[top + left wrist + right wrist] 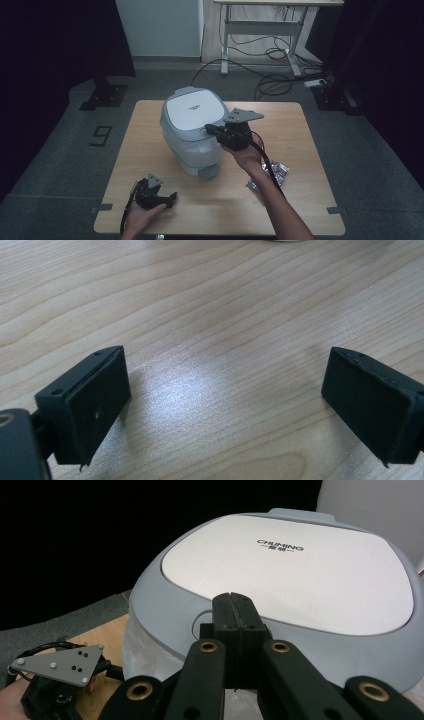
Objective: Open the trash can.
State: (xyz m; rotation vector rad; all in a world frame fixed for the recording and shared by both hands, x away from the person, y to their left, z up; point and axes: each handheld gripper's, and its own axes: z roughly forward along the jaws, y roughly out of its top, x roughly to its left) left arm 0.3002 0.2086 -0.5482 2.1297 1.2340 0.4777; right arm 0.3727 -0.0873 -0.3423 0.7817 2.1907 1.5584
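Wooden table | right claw closed at cooker lid | left claw open

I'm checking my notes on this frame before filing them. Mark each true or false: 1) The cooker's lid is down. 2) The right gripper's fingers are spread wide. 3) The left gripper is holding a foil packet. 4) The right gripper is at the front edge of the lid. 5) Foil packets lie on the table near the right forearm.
1) The rice cooker has its lid down: true.
2) False: the right gripper has its fingers shut together.
3) False: the left gripper is open over bare table.
4) True: it is at the lid's round button.
5) True: the foil packets lie there.
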